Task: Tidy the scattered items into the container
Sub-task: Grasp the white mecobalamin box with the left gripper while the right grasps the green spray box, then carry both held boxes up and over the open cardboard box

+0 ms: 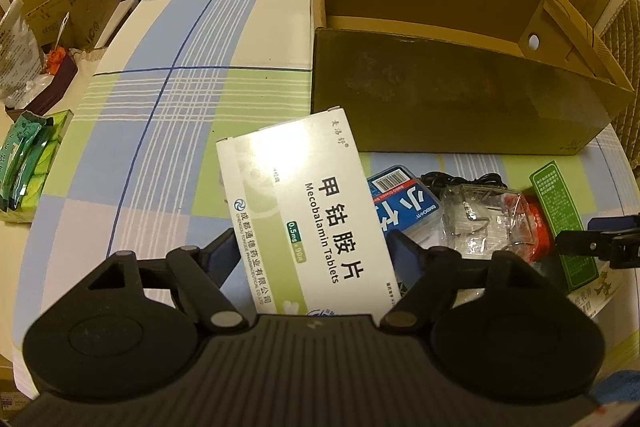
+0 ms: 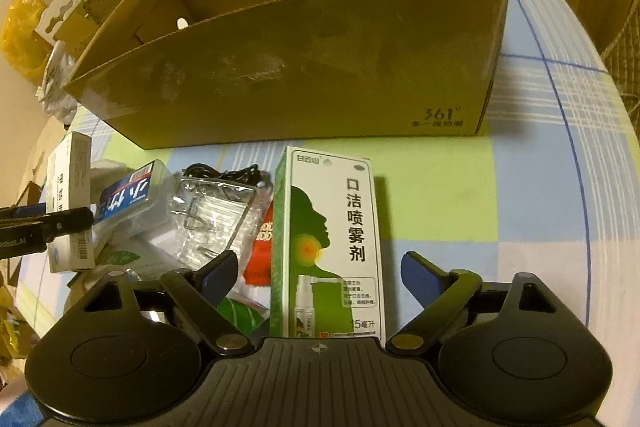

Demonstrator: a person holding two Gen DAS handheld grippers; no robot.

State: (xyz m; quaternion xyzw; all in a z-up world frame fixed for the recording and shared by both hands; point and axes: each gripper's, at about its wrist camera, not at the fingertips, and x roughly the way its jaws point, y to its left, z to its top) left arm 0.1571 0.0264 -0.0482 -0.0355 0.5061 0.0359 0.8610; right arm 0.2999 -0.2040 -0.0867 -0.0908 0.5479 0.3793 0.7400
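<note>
Left gripper (image 1: 314, 251) is clamped at a medium width on the flat white-and-green cardboard carton of mecobalamin tablets (image 1: 304, 195); I see its blue pads lying against both long edges, and the carton stands tilted just in front of the open brown cardboard box (image 1: 440, 95), toward that box's left corner. Right gripper (image 2: 320, 263) is spread wide around the tall white-and-green cardboard carton of mouth spray (image 2: 332, 227), with a clear gap between each pad and the carton's sides. That carton stands upright on the pastel checked tablecloth (image 1: 160, 107), just in front of the cardboard box's long front wall. Between the two cartons, also in front of the cardboard box, lies a loose heap: a clear plastic case with a blue label (image 1: 400, 203), a crumpled clear plastic blister pack (image 1: 480, 215), a black cable (image 1: 460, 181) and a red packet (image 1: 538, 227). What I can see of the cardboard box's inside is bare.
</note>
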